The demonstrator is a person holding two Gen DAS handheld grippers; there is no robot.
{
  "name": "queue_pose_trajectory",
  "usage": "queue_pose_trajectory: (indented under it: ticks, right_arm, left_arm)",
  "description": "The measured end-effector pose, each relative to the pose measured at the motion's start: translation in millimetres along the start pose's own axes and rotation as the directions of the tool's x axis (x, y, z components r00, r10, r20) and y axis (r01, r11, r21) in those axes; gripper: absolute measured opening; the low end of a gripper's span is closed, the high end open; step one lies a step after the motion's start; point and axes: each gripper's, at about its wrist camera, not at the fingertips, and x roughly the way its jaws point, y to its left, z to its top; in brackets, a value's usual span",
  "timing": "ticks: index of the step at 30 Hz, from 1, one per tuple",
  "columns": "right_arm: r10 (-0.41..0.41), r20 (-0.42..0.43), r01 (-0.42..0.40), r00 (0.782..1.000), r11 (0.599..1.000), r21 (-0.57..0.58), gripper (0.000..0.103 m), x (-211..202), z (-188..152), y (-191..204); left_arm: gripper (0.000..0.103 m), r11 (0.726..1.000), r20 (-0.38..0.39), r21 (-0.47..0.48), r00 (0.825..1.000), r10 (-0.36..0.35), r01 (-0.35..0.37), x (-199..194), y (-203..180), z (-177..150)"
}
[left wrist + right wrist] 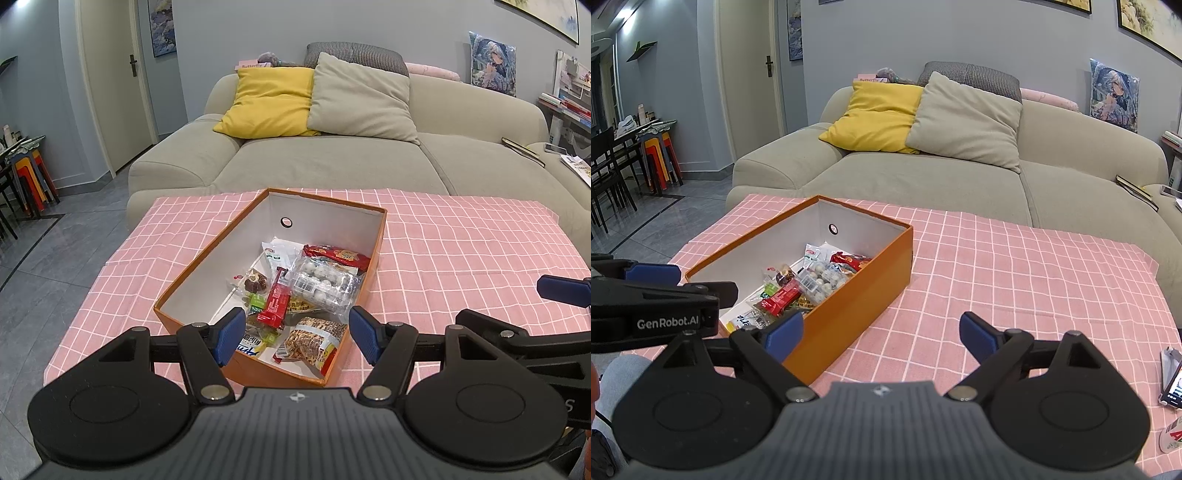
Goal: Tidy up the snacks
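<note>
An orange box [207, 266] with a white inside stands on the pink checked tablecloth [461, 258]. It holds several snack packets, among them a red bar [275, 302], a clear pack of white balls [323, 282] and a bag of sticks [314, 341]. My left gripper [297, 338] is open and empty, above the box's near end. My right gripper [881, 332] is open and empty, to the right of the box [857, 299], above the cloth [1015, 266]. The left gripper also shows at the left edge of the right wrist view [676, 284].
A grey sofa [332, 162] with a yellow cushion [269, 101] and a beige one stands behind the table. A phone [1174, 384] and a packet [1172, 437] lie at the table's right edge. Stacked stools [33, 177] and dark chairs stand on the floor at the left.
</note>
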Motion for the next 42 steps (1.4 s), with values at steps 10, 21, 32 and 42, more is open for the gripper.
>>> queue_pose_trajectory:
  ticks: [10,21,32,42]
  right_arm:
    - [-0.001,0.002,0.001,1.0,1.0,-0.002,0.09,-0.5,0.9,0.0]
    - [0.0,0.016,0.0,1.0,1.0,-0.005,0.089,-4.5,2.7,0.0]
    - [0.02,0.015,-0.02,1.0,1.0,0.007,0.089,-3.8,4.2,-3.4]
    - [0.018,0.013,-0.018,1.0,1.0,0.004,0.089,-3.9,4.2,-2.1]
  left_arm:
    - [0.076,1.0,-0.002,-0.007,1.0,0.005,-0.005,-0.3,0.3,-0.1]
    - [0.08,1.0,0.005,-0.011,1.0,0.012,-0.012,-2.2,1.0,-1.7]
    - [0.085,1.0,-0.001,-0.013,1.0,0.012,-0.012,-2.8,4.0,-1.1]
    - [0.085,1.0,-0.004,-0.019,1.0,0.01,-0.01,-2.1,6.5,-1.3]
